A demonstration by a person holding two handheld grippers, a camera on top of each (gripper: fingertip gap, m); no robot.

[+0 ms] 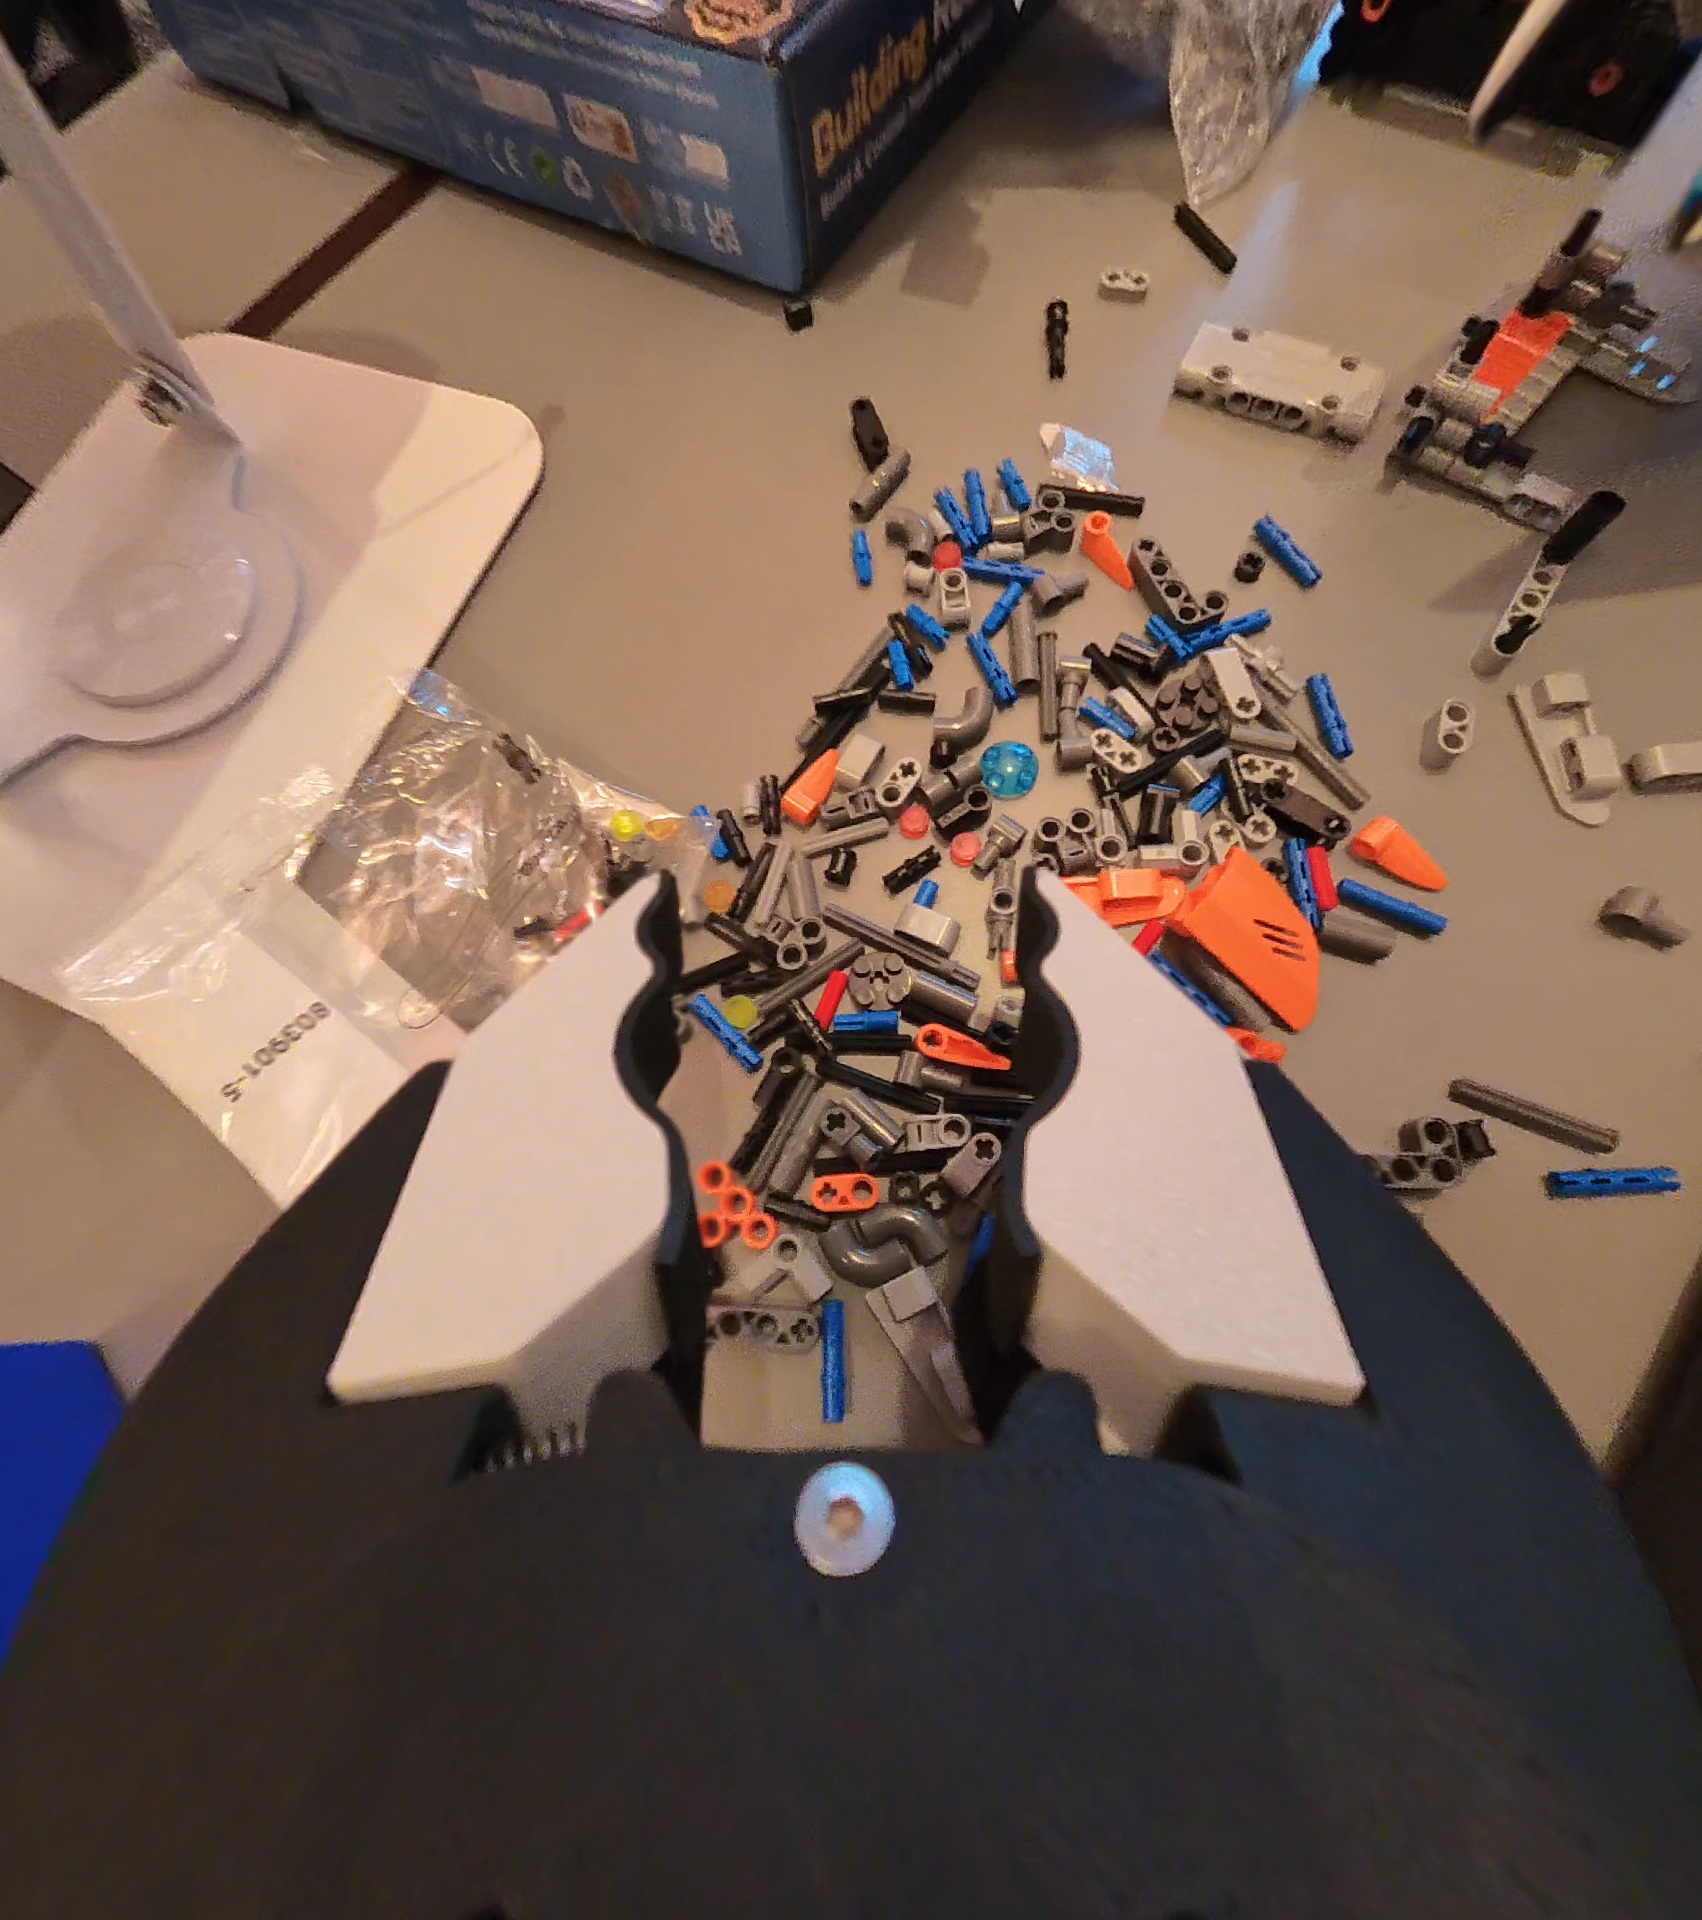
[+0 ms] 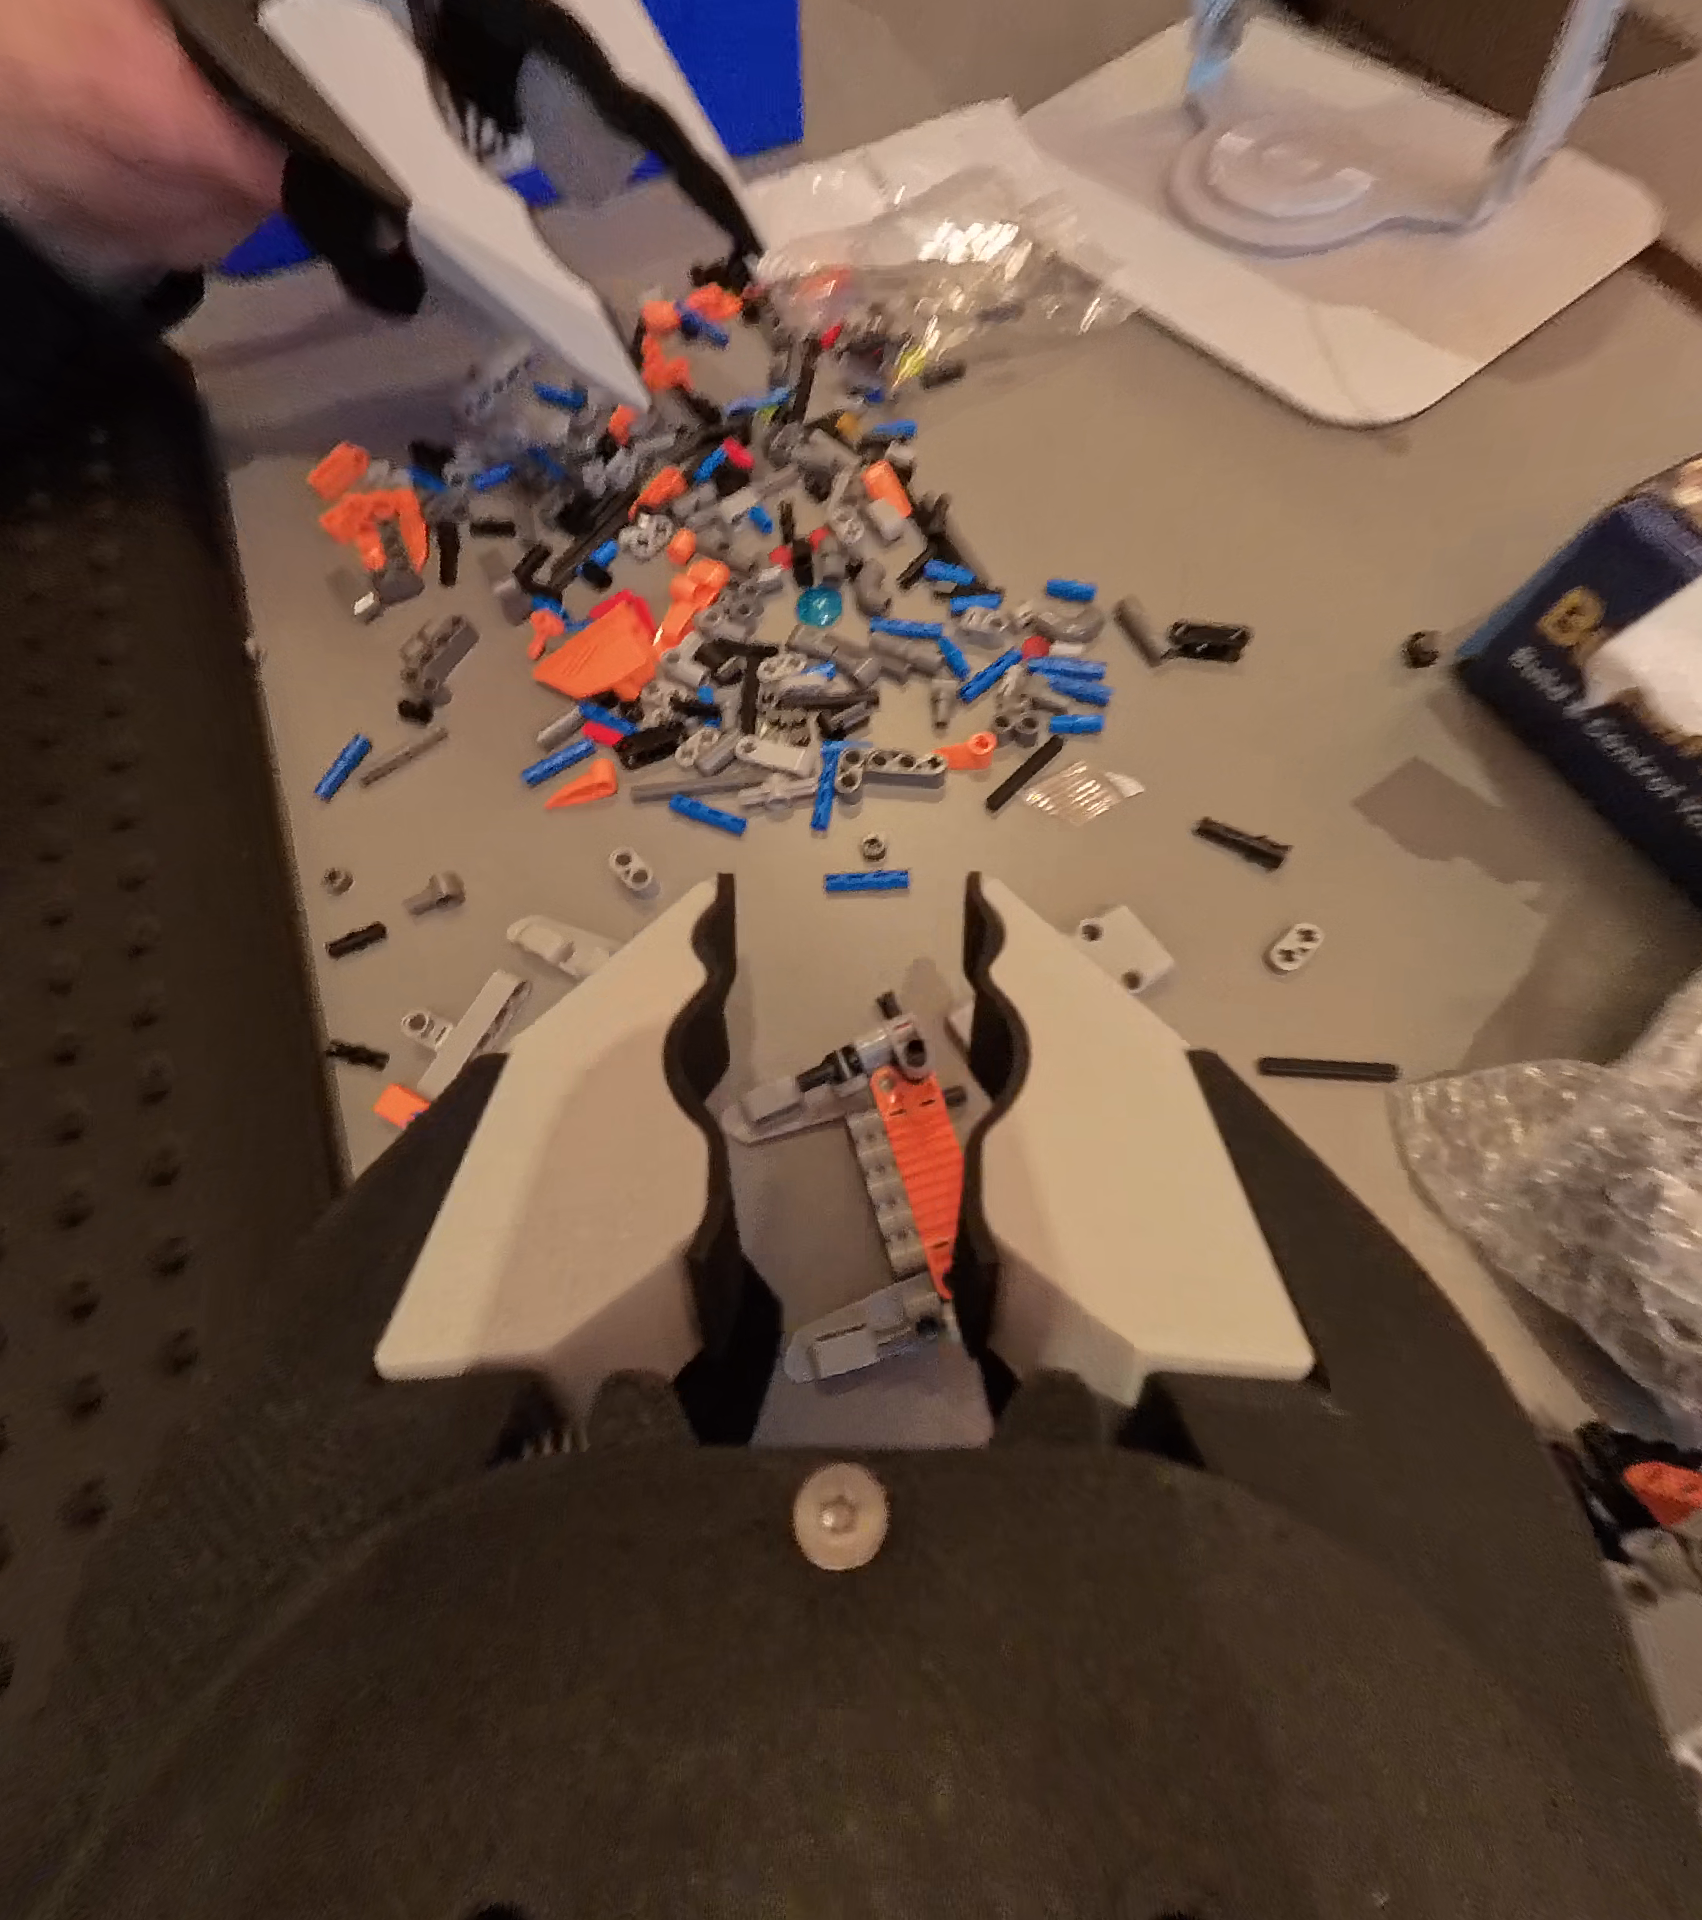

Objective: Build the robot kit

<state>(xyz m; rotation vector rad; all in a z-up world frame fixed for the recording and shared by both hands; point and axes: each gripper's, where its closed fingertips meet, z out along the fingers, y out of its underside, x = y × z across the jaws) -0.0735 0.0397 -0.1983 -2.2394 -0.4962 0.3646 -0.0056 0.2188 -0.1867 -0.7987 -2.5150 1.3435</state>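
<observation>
On the left, the left claw (image 1: pixel 847 883) stands wide and holds nothing; it hangs directly over the near end of a heap of small building pieces (image 1: pixel 1034 748) spread on the grey surface (image 1: pixel 618 436). The heap lies straight ahead of and beneath this claw, its spread running away from the camera along the line of the fingers, so the pieces between the jaws are the nearest things to it. Just left of the left finger lies a crumpled clear bag (image 1: pixel 452 831) on a white sheet, and beyond that a white stand base (image 1: pixel 234 582); a blue box (image 1: pixel 639 114) sits at the far edge. The right wrist view shows the same claw from across the surface, tips low over the far side of the heap, though blur makes it impossible to tell whether they touch any piece. Moving right, the right claw (image 2: pixel 847 894) is also spread wide and empty, and it stands well short of the heap, which lies ahead of it. Between and below its fingers lies a small grey and orange assembly (image 2: pixel 904 1153), its long axis running roughly along the fingers, slightly tilted; its lower end is cut off by the claw body. To the far right a bubble-wrap bag (image 2: pixel 1657 1195) is blurred and cropped.
</observation>
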